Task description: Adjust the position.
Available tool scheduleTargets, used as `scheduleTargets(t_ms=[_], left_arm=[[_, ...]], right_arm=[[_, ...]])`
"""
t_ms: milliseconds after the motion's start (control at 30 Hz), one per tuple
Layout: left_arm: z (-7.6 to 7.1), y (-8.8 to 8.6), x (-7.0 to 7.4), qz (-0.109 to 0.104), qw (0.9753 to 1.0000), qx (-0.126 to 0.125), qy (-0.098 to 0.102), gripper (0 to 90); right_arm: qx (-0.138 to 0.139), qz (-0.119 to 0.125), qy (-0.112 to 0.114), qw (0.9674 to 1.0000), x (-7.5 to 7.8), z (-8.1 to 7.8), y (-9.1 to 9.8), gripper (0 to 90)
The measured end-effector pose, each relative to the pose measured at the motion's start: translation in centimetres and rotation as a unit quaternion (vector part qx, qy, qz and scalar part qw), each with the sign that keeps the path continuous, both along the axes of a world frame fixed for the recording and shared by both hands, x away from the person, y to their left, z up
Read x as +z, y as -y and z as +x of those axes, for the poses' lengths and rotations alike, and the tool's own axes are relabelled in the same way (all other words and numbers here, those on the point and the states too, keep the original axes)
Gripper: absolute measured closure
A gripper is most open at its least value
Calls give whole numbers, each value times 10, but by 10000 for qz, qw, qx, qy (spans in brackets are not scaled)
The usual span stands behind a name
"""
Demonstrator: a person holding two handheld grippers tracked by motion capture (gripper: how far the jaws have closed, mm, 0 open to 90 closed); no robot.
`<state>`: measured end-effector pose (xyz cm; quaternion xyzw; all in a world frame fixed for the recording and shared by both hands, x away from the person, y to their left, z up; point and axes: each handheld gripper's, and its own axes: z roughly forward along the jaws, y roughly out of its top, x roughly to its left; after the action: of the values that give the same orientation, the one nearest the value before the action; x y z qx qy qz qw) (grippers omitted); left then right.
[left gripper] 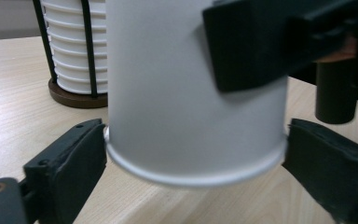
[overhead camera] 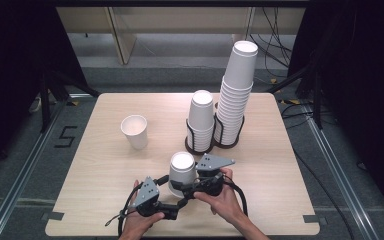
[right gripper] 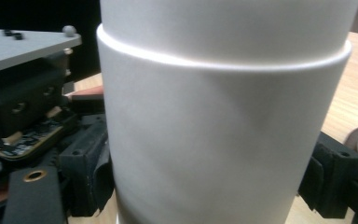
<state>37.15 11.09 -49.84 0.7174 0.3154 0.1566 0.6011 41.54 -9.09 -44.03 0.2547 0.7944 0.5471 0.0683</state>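
**While both jaws flank one upturned cup, the right grips and the left stands released**

Where the tabletop (overhead camera: 95, 170) meets the person's near edge, the upturned cup (overhead camera: 182, 170) stands base-up between the two hands, well apart from the upright cup (overhead camera: 135, 131) and the two racked stacks (overhead camera: 201, 120) (overhead camera: 235, 95) behind it.

Finding 1. The right gripper (overhead camera: 194, 178) comes in from the cup's right. Its jaws are clenched on the wall, and one shows in the left gripper view pressed against the upper side.

Finding 2. The left gripper (overhead camera: 172, 188) lies low on the cup's near left. Its jaws are spread wide, one at each side of the rolled rim (left gripper: 191, 179), right against it but with no visible squeeze; I judge them released.

Finding 3. The right gripper view shows a second rim band (right gripper: 214, 58) higher up the wall, which suggests one cup sleeved over another.

Assessment. The cup's long axis runs near vertical, with both pairs of jaws crossing it level. The left pair sits nearer the lower rim, so any pull-apart would run along that axis, the right hand holding above and the left closing below. A skewed closure at the rim could buckle the paper.
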Motion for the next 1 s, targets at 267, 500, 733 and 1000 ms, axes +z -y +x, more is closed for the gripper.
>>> scheduleTargets(t_ms=[267,500,733,1000], left_arm=[[0,2,0,-42,9999,67,128,5],[-4,2,4,213,9994,175,191,52],[-2,1,7,603,9976,51,335,95],[0,-6,6,1071,9938,-60,301,102]], right_arm=[[108,109,-102,9998,0,-6,-7,188],[50,174,-258,9995,0,-6,-7,163],[178,-46,-175,9997,7,-5,-4,138],[226,53,-133,9996,29,-5,16,156]])
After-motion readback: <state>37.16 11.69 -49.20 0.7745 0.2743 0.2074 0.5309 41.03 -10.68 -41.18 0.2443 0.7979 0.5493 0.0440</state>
